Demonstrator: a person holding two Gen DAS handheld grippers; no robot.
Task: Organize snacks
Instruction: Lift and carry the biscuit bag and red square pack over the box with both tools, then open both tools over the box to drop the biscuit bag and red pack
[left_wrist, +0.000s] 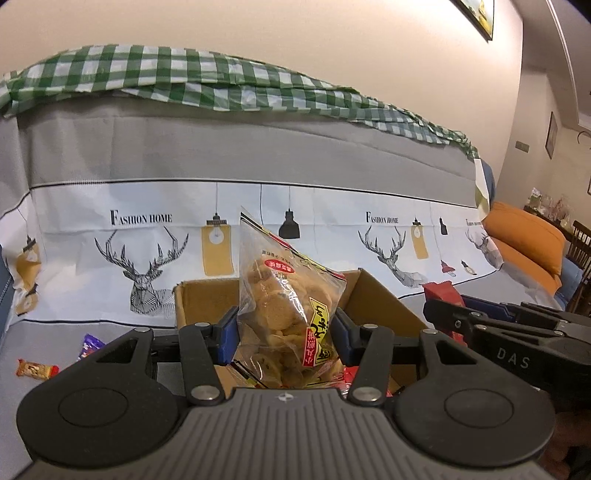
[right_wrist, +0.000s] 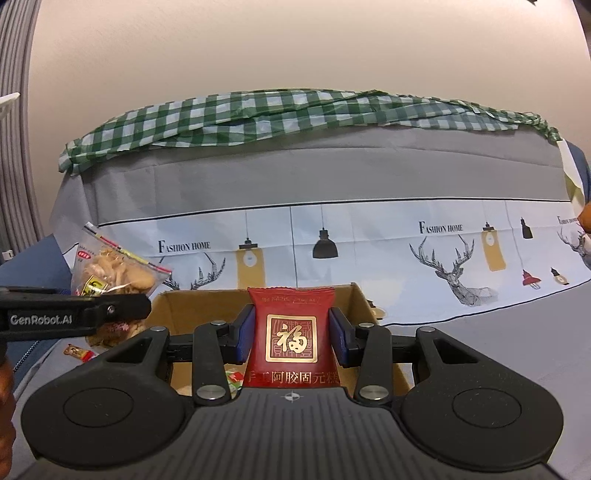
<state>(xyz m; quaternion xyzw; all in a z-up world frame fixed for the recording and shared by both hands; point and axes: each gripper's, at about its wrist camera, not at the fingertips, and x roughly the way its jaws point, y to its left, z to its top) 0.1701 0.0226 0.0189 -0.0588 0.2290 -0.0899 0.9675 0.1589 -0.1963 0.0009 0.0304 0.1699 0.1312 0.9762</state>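
Note:
My left gripper (left_wrist: 286, 334) is shut on a clear bag of biscuits (left_wrist: 284, 306), held upright over an open cardboard box (left_wrist: 207, 299). My right gripper (right_wrist: 291, 334) is shut on a red snack packet (right_wrist: 291, 332) with a gold character, also above the cardboard box (right_wrist: 356, 299). In the left wrist view the right gripper (left_wrist: 439, 317) reaches in from the right with the red packet (left_wrist: 437, 291) at its tip. The right wrist view shows the left gripper (right_wrist: 144, 308) at the left, with the biscuit bag (right_wrist: 114, 269) sticking up. Some wrapped snacks lie inside the box.
The box rests on a grey sofa cover (left_wrist: 92, 339) printed with deer and lamps. A small orange-wrapped snack (left_wrist: 37, 369) and a purple one (left_wrist: 90, 345) lie loose left of the box. Orange cushions (left_wrist: 524, 236) sit far right; a green checked cloth (right_wrist: 295, 107) drapes the backrest.

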